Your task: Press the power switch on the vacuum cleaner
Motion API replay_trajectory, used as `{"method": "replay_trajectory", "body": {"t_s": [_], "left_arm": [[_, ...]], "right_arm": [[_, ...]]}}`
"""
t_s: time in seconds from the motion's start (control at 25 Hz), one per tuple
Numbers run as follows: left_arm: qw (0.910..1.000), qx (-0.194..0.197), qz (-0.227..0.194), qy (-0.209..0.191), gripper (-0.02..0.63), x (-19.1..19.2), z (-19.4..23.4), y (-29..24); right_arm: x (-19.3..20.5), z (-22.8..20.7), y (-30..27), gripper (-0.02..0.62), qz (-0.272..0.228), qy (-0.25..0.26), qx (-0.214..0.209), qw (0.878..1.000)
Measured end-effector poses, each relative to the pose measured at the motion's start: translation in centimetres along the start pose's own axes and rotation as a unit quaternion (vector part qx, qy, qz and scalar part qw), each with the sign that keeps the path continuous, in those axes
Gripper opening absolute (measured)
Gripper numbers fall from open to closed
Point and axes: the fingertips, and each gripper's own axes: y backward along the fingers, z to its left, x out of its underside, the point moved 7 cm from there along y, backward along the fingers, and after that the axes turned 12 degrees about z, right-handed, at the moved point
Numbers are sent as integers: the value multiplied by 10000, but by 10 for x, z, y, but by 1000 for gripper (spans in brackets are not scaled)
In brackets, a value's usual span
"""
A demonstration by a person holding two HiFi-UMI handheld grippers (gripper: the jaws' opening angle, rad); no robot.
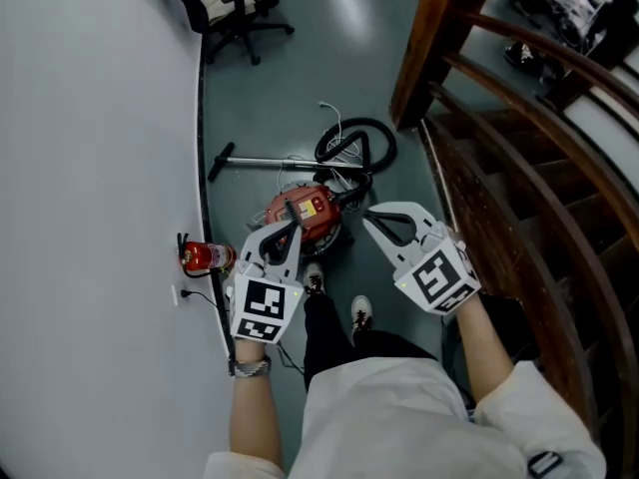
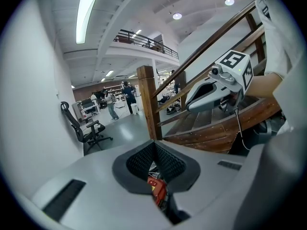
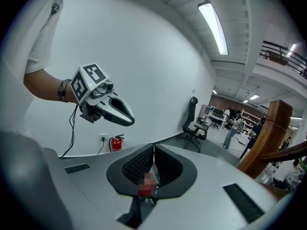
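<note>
Below us, we hold the left tool [image 1: 290, 233] and the right tool [image 1: 371, 220], both closed and empty, side by side. Both point down at the red vacuum cleaner [image 1: 306, 211], which lies on the grey floor [image 1: 300, 68] near the wooden staircase [image 1: 499, 168].

Gleaming in glossy red plastic at the vacuum cleaner [image 1: 305, 216], beside its bare metal wand [image 1: 270, 162], on a smooth, faintly shiny grey floor [image 1: 329, 48]. Showing matt pale-grey plastic on the left gripper [image 1: 291, 230] and right gripper [image 1: 370, 219], with rough, ribbed black pads [image 2: 139, 163]. Shining in dark varnished wood along the stair rail [image 1: 439, 38].
</note>
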Motion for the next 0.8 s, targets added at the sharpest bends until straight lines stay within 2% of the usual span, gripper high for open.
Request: {"method": "replay_trajectory", "body": {"t_s": [0.24, 0.44, 0.56, 0.8], "left_arm": [[9998, 93, 75, -166, 0, 8, 3, -13], [9997, 129, 151, -142, 1, 19, 14, -25], [9997, 157, 144, -139, 2, 22, 18, -36], [9993, 316, 143, -132, 2, 32, 25, -63]], "right_arm": [[6, -5, -12, 31, 33, -173, 38, 9998], [15, -4, -26, 31, 93, -352, 73, 9993], [21, -6, -35, 31, 242, -287, 164, 9992], [32, -8, -57, 31, 223, -437, 152, 9987]]}}
